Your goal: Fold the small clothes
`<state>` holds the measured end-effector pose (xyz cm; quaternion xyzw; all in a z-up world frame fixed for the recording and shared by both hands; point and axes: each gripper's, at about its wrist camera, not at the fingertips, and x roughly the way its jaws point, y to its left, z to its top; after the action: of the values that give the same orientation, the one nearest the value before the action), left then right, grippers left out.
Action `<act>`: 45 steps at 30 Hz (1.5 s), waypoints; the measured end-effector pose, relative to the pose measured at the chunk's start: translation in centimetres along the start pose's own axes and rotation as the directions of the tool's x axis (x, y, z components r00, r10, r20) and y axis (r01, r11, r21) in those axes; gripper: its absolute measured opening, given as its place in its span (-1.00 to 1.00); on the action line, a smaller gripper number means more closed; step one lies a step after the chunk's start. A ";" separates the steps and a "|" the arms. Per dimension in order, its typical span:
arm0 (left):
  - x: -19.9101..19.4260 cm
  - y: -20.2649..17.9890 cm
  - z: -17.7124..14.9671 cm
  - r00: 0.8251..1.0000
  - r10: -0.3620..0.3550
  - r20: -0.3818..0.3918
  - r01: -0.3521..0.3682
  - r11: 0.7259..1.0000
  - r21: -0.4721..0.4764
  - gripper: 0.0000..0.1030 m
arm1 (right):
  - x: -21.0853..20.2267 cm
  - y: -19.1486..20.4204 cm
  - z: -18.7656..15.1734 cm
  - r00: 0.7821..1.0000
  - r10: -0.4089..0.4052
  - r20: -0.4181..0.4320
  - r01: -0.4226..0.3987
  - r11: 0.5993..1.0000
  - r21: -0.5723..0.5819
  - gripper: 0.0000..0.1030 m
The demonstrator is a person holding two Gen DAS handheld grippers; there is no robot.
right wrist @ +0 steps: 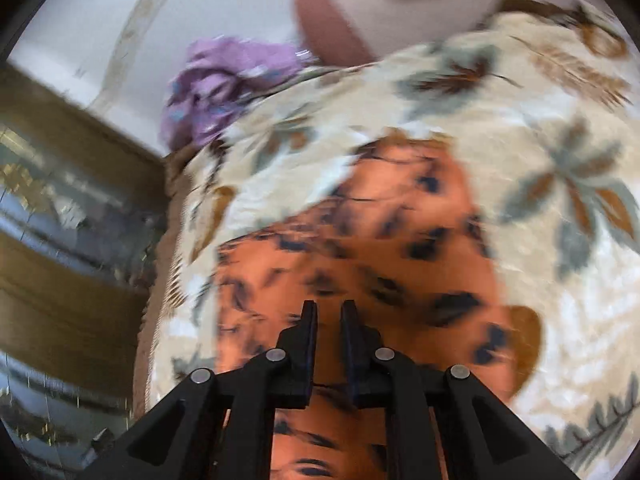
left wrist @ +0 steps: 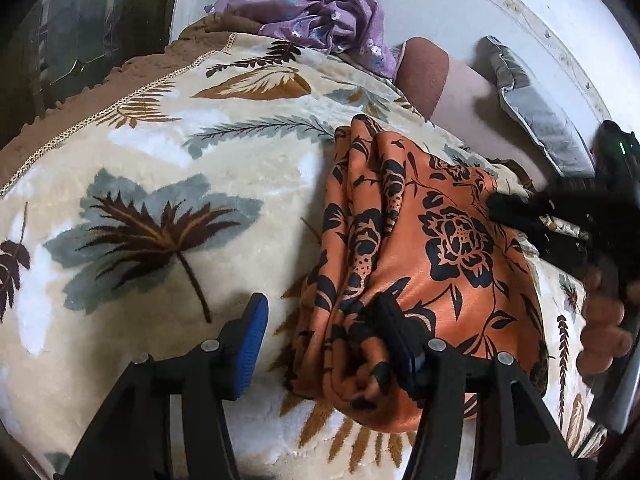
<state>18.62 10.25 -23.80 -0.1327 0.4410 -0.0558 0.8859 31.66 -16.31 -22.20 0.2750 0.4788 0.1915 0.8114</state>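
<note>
Now the left tongs (left wrist: 332, 344) stand released over the bed blanket (left wrist: 160, 152), their right finger touching the folded orange garment (left wrist: 420, 240) at five o'clock. Smooth that bundle flat before leaving it. At three o'clock the right tongs (right wrist: 328, 316) are nearly clenched, apparently empty.

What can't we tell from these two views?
- Right wrist view: motion blur smears the orange floral cloth; its folds and edges are unreadable.
- Right claw: nearly shut; whether it pinches fabric, unclear.
- Left wrist view: the left claw hides the cloth's near edge.
- Purple garment: crumpled, shape unclear.
</note>
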 end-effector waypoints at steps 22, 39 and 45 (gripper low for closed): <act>-0.3 -0.9 -0.2 0.997 0.064 0.040 -0.066 0.996 0.054 0.23 | -0.6 1.8 -2.6 0.997 -0.039 -0.072 0.032 0.994 -0.104 -0.74; 0.2 -0.9 -0.4 0.990 0.126 0.070 -0.130 0.989 0.071 0.49 | -3.9 -0.8 -7.4 0.984 -0.177 -0.021 0.174 0.977 -0.122 -0.73; 0.2 -1.1 -0.5 0.987 0.137 0.079 -0.143 0.986 0.085 0.51 | -4.9 -1.2 -10.4 0.979 -0.198 -0.038 0.192 0.973 -0.129 -0.73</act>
<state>18.40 9.02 -23.92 -0.0633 0.4138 -0.0084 0.9081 20.23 -17.25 -23.74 0.1704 0.5109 0.1473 0.8296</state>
